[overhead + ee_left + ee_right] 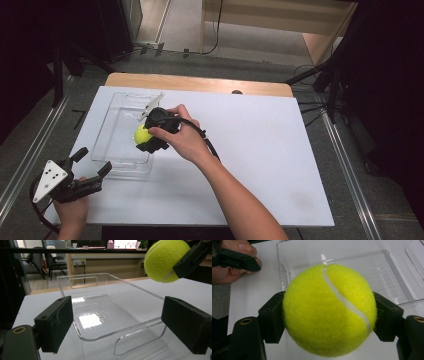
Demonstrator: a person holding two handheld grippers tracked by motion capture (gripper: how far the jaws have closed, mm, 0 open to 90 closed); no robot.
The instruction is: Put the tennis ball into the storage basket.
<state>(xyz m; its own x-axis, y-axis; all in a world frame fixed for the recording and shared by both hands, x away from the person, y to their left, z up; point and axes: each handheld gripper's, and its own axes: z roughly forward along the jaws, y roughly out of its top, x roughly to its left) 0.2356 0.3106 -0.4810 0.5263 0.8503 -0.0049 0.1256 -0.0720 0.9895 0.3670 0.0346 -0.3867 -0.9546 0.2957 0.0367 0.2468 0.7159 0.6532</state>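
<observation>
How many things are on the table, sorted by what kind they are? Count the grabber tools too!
Round yellow fuzzy tennis ball: 1
Clear plastic rectangular tray: 1
Black two-jaw grippers: 2, the left gripper and the right gripper
Total: 4

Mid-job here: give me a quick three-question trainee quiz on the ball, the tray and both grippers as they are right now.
1. True or false: the right gripper has its jaws shut on the tennis ball.
2. The clear tray holds: A) a second ball B) nothing C) a cup.
3. Fill in: the left gripper has its jaws ___ at the tray's near end, on either side of its rim without touching it.

Key: 1 true; 2 B; 3 open.
</observation>
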